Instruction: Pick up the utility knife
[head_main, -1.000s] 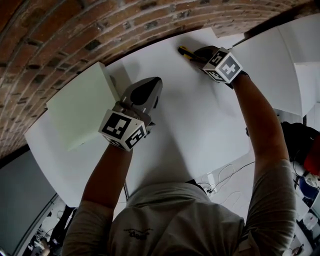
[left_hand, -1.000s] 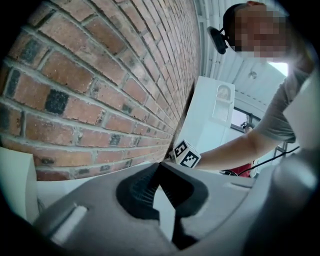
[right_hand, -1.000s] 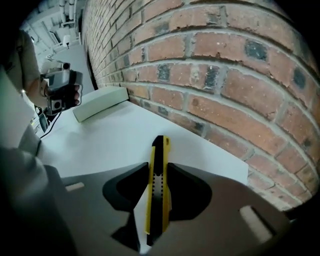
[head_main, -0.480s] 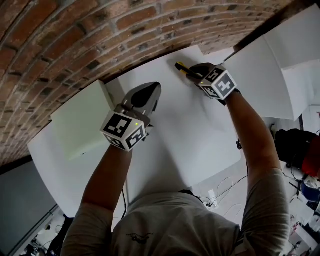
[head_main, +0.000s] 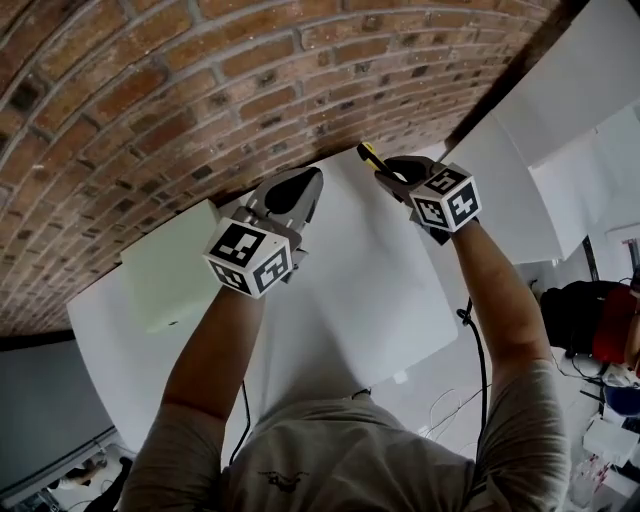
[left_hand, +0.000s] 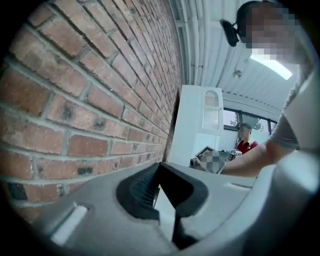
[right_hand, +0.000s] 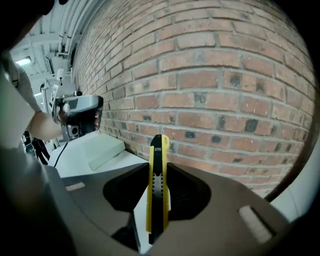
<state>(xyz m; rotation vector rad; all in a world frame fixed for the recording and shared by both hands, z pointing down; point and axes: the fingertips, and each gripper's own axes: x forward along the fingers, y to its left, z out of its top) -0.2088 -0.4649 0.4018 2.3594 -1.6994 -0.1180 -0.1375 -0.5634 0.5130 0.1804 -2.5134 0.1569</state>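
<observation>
The utility knife (right_hand: 159, 185) is yellow and black. It stands on edge between the jaws of my right gripper (right_hand: 159, 172), which is shut on it, and its tip points at the brick wall. In the head view the right gripper (head_main: 392, 170) hangs above the far edge of the white table (head_main: 370, 290), and the knife (head_main: 371, 156) juts out towards the wall. My left gripper (head_main: 303, 182) is raised beside it on the left, pointing level at the bricks. Its jaws (left_hand: 159, 169) meet at the tips with nothing between them.
A brick wall (head_main: 200, 90) runs along the table's far side. A pale green block (head_main: 175, 272) lies on the table at the left, also visible in the right gripper view (right_hand: 107, 150). White panels (head_main: 560, 110) stand to the right. A black cable (head_main: 478, 350) hangs off the table's right edge.
Both grippers have risen off the table. The right one has lifted the knife from the far edge, and it is now seen against the wall. More of the brick wall shows in the head view.
</observation>
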